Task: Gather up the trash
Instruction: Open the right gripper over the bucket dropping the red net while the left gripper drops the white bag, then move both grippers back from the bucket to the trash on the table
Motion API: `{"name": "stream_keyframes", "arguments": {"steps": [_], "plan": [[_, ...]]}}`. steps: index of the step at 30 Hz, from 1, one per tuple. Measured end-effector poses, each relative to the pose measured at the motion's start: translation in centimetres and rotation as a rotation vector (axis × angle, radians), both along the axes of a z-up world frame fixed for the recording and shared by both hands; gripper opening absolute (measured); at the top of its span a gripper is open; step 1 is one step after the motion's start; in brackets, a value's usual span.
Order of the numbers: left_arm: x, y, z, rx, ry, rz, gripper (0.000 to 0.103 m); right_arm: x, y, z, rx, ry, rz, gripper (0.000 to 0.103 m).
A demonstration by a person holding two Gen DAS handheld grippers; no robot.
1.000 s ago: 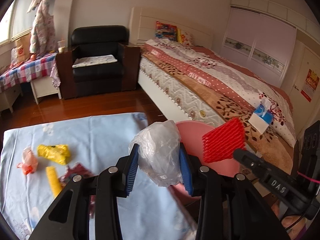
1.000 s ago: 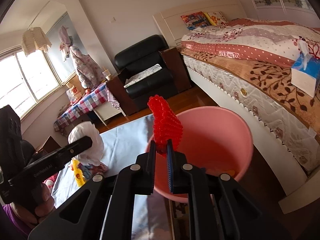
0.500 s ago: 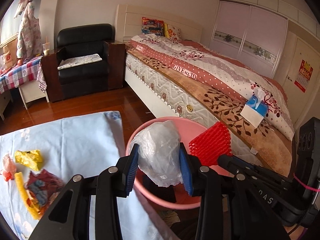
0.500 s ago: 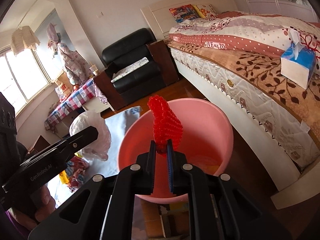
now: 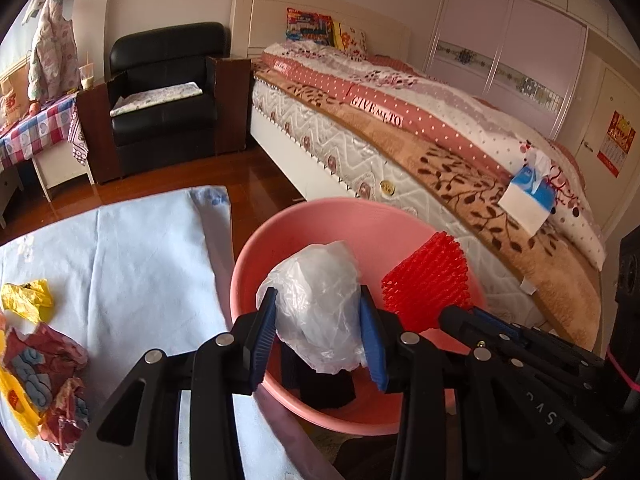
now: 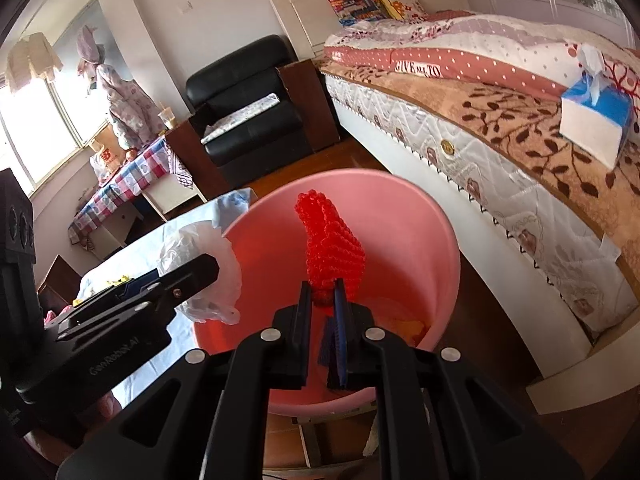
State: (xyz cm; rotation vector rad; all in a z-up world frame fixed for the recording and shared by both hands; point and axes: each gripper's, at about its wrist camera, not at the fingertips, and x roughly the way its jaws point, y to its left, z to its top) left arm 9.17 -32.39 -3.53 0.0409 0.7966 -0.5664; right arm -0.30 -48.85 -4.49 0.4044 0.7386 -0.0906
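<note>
My left gripper (image 5: 318,334) is shut on a crumpled clear plastic bag (image 5: 320,304) and holds it over the near rim of the pink bucket (image 5: 256,248). My right gripper (image 6: 324,304) is shut on a piece of red foam netting (image 6: 332,248) and holds it upright over the inside of the pink bucket (image 6: 420,216). The netting (image 5: 428,284) and the right gripper's fingers (image 5: 480,320) also show in the left wrist view, and the bag (image 6: 200,248) in the right wrist view. Something yellowish (image 6: 408,326) lies at the bucket's bottom.
A light blue cloth (image 5: 132,248) covers the table left of the bucket, with a yellow wrapper (image 5: 26,300) and red crumpled wrappers (image 5: 48,364) on it. A bed (image 5: 440,140) with a tissue box (image 5: 528,196) stands right of the bucket. A black armchair (image 5: 164,96) stands at the back.
Both grippers have moved right from above the cloth towards the bucket, each keeping its load. The bag and the netting now hang over the bucket's opening.
</note>
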Motion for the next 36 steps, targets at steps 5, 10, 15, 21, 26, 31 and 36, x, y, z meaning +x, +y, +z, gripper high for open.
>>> {"name": "stream_keyframes", "arguments": {"steps": [5, 10, 15, 21, 26, 31, 36], "plan": [[0.1, -0.1, -1.0, 0.003, 0.015, -0.005, 0.041, 0.1, 0.2, -0.6, -0.013, 0.019, -0.005, 0.011], [0.2, 0.2, -1.4, 0.001, 0.022, 0.004, 0.042, 0.2, 0.2, -0.8, -0.005, 0.024, -0.014, 0.011], [0.3, 0.6, -1.2, -0.006, 0.023, 0.015, 0.047, 0.2, 0.2, -0.9, -0.008, 0.028, -0.017, 0.011], [0.2, 1.0, -0.8, -0.026, 0.022, 0.021, 0.058, 0.3, 0.1, -1.0, -0.010, 0.030, -0.024, 0.011], [0.1, 1.5, -0.3, -0.054, 0.020, 0.016, 0.062, 0.4, -0.2, -1.2, 0.001, 0.043, -0.044, 0.013], [-0.1, 2.1, 0.4, -0.069, 0.004, 0.022, 0.063, 0.4, -0.3, -1.1, 0.012, 0.043, -0.057, 0.025], [-0.4, 2.7, 1.0, -0.076, -0.009, 0.028, 0.063, 0.0, -0.2, -0.4, 0.009, 0.026, -0.062, 0.036]]}}
